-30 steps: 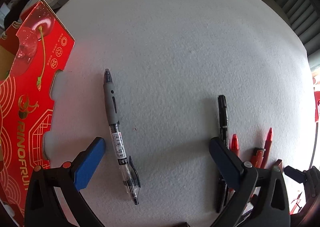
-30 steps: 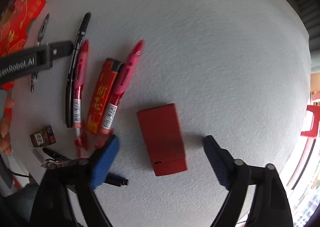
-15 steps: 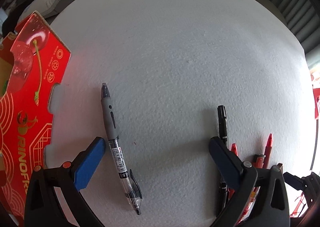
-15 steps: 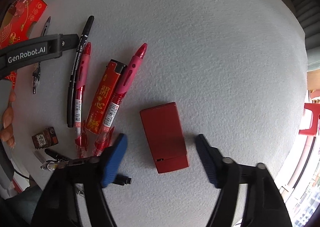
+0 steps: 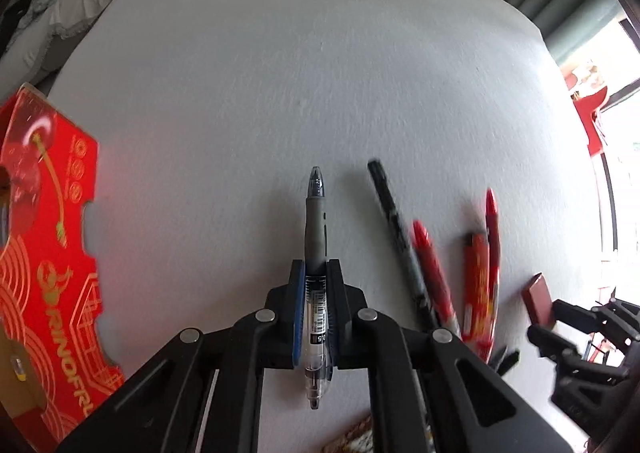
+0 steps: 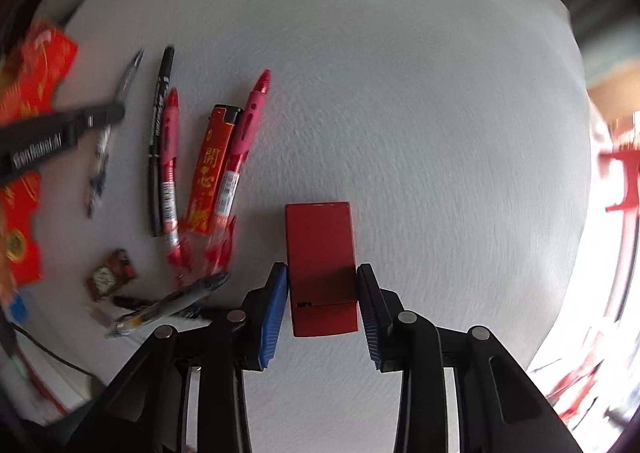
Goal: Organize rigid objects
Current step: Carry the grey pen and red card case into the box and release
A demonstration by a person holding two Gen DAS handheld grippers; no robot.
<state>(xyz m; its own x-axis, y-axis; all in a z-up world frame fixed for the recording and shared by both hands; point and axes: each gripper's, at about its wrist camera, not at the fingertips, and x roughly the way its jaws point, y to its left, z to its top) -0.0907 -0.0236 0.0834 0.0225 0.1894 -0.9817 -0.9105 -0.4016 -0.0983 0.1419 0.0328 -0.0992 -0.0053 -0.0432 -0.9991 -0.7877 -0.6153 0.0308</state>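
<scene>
My left gripper points almost straight down at the white tabletop, clamped tight on the clear barrel of the grey-grip pen; the grey grip and tip stick out beyond my fingertips and the clicker end trails back beneath the linkage. My right gripper also looks straight down, its jaws closing on either side of the red box; the left blue pad sits against the box's edge, while the right pad seems just at the other edge, though blur keeps me from being sure it presses.

From the left wrist, the red cardboard carton lies well off to my left, and to my right a row runs away from me: black marker, a red pen, the red lighter and a second red pen; the red box shows only as a sliver at the far right, just beside my other gripper's dark fingers.

The right wrist alone shows the box's whole top face; left of it lie the same marker, pens and lighter, plus a small brown wrapped item and a clear pen near my left finger; the left gripper crosses that view's left edge as a blurred black bar.
</scene>
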